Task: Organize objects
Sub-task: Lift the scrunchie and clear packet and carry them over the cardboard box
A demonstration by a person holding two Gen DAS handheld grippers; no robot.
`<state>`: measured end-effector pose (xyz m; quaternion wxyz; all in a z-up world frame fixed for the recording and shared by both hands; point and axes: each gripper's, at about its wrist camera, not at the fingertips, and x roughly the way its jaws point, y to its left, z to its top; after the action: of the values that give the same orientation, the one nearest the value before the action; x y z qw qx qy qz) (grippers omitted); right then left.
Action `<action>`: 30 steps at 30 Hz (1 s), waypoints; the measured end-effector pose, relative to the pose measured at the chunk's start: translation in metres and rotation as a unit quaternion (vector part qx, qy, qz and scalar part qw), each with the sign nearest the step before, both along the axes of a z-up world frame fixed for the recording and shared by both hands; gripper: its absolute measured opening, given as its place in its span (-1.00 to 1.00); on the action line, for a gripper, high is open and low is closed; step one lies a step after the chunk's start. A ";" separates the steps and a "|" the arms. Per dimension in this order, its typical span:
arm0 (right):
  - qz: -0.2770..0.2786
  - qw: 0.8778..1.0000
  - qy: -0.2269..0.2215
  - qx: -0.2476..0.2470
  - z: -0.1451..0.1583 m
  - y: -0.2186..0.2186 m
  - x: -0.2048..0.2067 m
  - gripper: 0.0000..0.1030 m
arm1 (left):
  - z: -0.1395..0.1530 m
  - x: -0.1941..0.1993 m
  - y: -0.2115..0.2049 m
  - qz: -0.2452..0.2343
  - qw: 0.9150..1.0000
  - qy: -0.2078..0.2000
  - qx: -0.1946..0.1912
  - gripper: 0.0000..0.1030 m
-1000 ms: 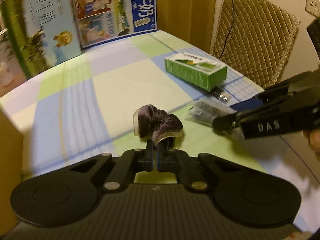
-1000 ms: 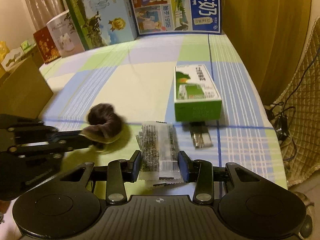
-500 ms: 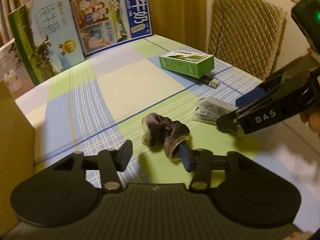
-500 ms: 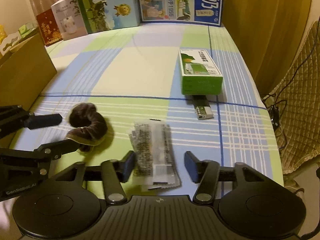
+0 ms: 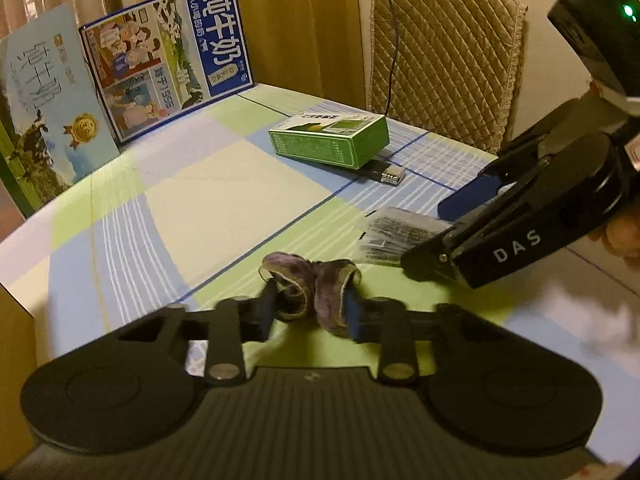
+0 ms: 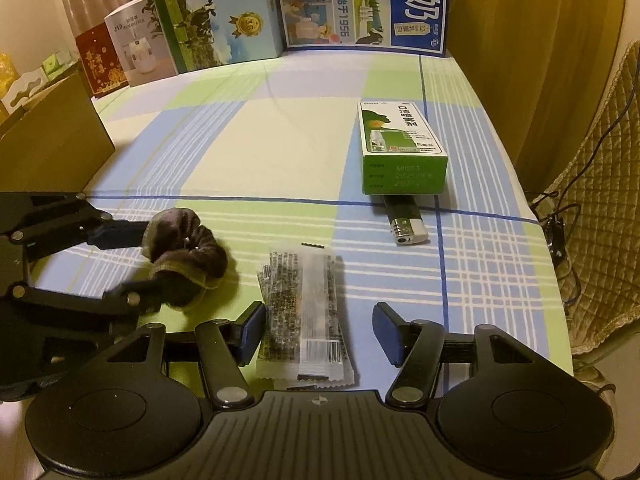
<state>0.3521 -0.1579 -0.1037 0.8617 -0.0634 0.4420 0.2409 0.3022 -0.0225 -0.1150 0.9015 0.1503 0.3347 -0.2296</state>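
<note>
The table (image 6: 280,152) wears a checked cloth of green, blue and cream. At its far edge, toward 12 o'clock in the right wrist view, stand two big milk cartons (image 6: 224,12), and two smaller boxes (image 6: 132,56) stand at 10 o'clock. One brown cardboard box (image 6: 52,140) sits at 9 o'clock. One green box (image 6: 402,148) lies flat at 1 o'clock, and one lighter (image 6: 406,224) pokes out from under its near end, touching it. One clear packet (image 6: 306,316) with small dark print lies between the fingers of the right gripper (image 6: 320,334). The right jaws stand apart on both sides of it; the left pad is just beside the packet's edge, and the other pad is clear of it. One dark purple scrunchie (image 5: 310,290) lies at 12 o'clock from the left gripper (image 5: 308,312), right between its fingers. The left jaws are closing, and both pads press into the soft cloth, which bunches up between them. In the left wrist view the right gripper (image 5: 436,232) comes in from 3 o'clock, with the packet (image 5: 400,232) under its tips, near the scrunchie but not touching it.
</note>
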 end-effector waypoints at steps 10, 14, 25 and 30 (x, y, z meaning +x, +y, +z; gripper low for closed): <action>0.016 1.000 -0.008 -0.018 -0.001 0.013 -0.002 -0.11 | 0.007 -0.010 0.006 0.073 0.997 0.022 -0.020 -0.80; 0.023 0.998 -0.019 -0.046 -0.001 0.022 -0.007 -0.34 | 0.011 -0.011 0.006 0.077 0.996 0.028 -0.024 -0.81; -0.060 0.997 -0.041 0.011 0.046 0.012 -0.062 -0.35 | 0.060 -0.053 0.024 0.149 0.986 0.048 -0.058 -0.81; -0.082 0.995 -0.042 0.022 0.073 0.005 -0.107 -0.35 | 0.091 -0.092 0.028 0.165 0.983 0.045 -0.066 -0.81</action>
<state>0.2454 -0.1525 -0.0311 0.8976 -0.0179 0.4035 0.1764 0.2106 0.0056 -0.0242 0.9189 0.0225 0.3795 -0.1056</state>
